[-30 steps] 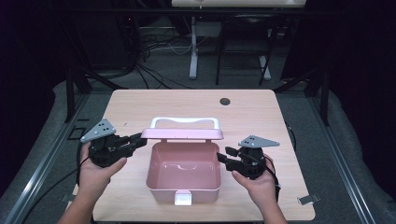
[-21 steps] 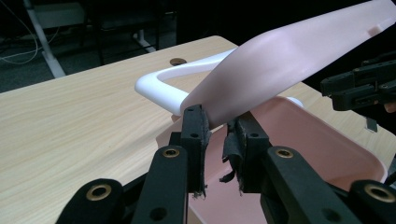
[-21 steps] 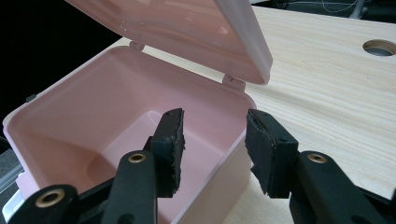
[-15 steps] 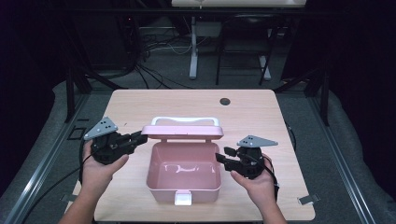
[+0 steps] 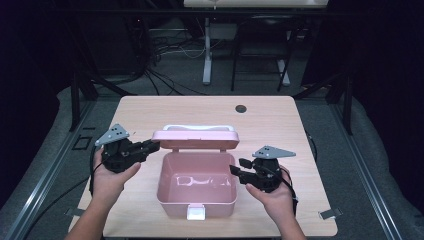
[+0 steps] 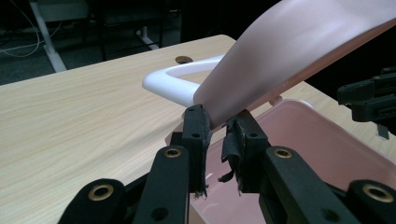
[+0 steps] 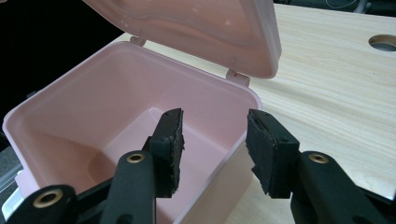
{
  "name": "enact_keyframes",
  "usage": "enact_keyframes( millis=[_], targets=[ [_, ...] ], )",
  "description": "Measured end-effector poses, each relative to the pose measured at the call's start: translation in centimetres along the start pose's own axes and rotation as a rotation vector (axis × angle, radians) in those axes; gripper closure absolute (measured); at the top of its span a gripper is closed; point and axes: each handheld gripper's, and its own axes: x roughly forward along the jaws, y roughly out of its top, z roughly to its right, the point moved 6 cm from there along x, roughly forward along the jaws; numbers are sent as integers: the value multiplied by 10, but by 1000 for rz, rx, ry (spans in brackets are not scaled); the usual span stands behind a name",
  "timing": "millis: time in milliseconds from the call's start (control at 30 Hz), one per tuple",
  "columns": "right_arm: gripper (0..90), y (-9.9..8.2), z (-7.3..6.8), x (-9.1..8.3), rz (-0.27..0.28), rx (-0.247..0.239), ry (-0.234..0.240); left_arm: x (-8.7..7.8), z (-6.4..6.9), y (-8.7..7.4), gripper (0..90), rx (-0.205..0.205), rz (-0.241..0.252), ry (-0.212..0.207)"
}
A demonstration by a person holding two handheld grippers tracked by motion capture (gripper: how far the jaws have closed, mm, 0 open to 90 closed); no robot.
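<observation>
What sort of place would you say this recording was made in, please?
Probably a lab or workshop recording station: a lone wooden table on a dark floor, loose cables behind it, and metal stand legs beyond.

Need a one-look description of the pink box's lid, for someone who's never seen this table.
On the light wooden table stands one open pink box, between the person's two grippers. Its lid is the flat pink panel hinged along the box's far rim and raised over it, with the left gripper pinching its left corner. Its white loop handle sets it apart from the all-pink tub below.
</observation>
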Motion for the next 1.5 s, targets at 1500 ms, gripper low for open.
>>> enact_keyframes(
  millis=[1500],
  targets=[
    [633,-24,1,23,-117,5,-70,30,-20,-7,784,-40,-20,23]
  ],
)
